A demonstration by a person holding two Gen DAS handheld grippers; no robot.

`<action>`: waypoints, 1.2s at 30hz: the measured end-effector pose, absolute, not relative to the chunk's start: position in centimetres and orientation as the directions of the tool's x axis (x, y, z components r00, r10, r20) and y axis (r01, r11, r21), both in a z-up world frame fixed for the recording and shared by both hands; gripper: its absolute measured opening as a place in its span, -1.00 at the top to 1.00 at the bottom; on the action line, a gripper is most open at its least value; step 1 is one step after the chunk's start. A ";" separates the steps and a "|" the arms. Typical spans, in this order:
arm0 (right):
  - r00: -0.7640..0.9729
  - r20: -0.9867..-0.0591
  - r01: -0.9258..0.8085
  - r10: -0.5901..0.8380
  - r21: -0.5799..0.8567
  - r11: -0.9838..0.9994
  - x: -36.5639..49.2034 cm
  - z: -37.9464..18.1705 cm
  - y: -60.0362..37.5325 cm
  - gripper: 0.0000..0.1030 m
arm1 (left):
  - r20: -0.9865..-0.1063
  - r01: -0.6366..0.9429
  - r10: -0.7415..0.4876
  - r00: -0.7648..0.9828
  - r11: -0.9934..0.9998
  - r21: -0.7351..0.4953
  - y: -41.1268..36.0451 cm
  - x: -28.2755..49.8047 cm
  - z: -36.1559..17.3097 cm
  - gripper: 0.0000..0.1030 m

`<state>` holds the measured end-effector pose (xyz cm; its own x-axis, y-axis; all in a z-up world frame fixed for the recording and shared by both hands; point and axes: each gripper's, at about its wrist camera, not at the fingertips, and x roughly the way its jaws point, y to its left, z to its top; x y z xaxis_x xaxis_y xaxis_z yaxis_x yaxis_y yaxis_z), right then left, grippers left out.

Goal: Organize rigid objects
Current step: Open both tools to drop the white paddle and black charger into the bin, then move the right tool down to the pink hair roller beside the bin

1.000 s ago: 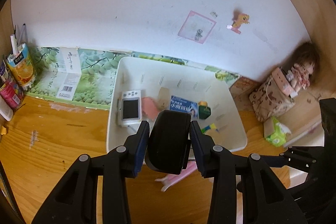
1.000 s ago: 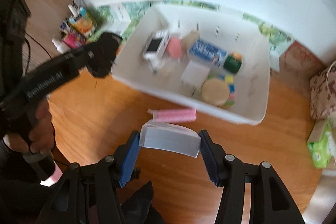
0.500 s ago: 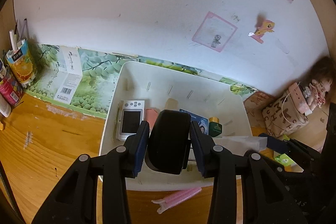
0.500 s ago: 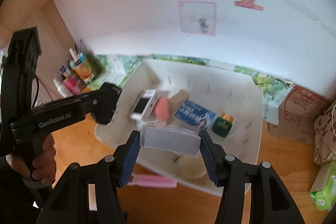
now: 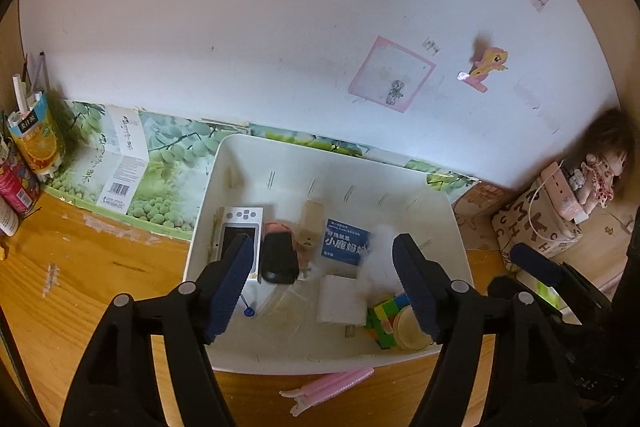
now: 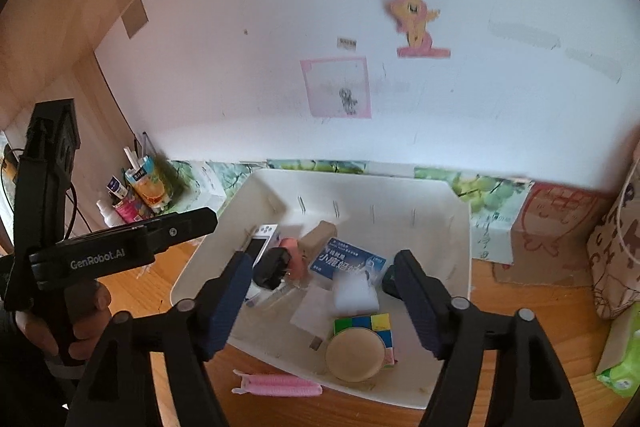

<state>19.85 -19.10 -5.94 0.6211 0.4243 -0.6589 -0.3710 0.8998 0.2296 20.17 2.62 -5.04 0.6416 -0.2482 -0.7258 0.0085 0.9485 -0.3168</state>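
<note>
left wrist: left hand-held gripper (image 5: 322,283) over the white bin (image 5: 452,227), jaws opening, nothing pinched. black object (image 5: 280,259) lies loose in the bin beside the white handheld console (image 5: 240,239). pink hair clip (image 5: 328,385) on the table (image 5: 80,275) just in front of the bin.

right wrist: right hand-held gripper (image 6: 324,301) jaws opening, released; blurred white box (image 6: 356,291) between them, untouched, inside the bin by the puzzle cube (image 6: 368,323).

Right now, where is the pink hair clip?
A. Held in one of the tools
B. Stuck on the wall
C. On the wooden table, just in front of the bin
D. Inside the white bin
C: the pink clip lies on the wooden table, just outside the near wall of the white bin, and neither tool touches it.
</note>
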 end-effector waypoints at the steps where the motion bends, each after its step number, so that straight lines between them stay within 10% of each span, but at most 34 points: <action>1: 0.628 -0.654 -0.370 0.422 0.226 0.901 19.5 -5.7 -19.1 -0.49 | -0.723 0.010 -0.251 0.644 0.947 -0.320 2.6 19.9 -4.8 -0.47; 22: 0.756 -0.519 -0.308 0.399 0.257 0.916 9.1 -0.8 -21.8 -0.63 | -0.634 0.001 -0.214 0.743 0.948 -0.319 5.1 8.6 -0.8 -0.61; 36: 0.559 -0.706 -0.036 0.436 0.504 0.863 6.9 -9.4 -21.3 -0.63 | -0.753 0.013 -0.175 0.634 0.976 -0.216 6.2 4.9 -4.1 -0.61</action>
<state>6.86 -21.32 -9.42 0.5586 0.4359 -0.7056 -0.0363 0.8628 0.5042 4.95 6.18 -4.07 0.6344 -0.1752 -0.7529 0.0133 0.9763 -0.2160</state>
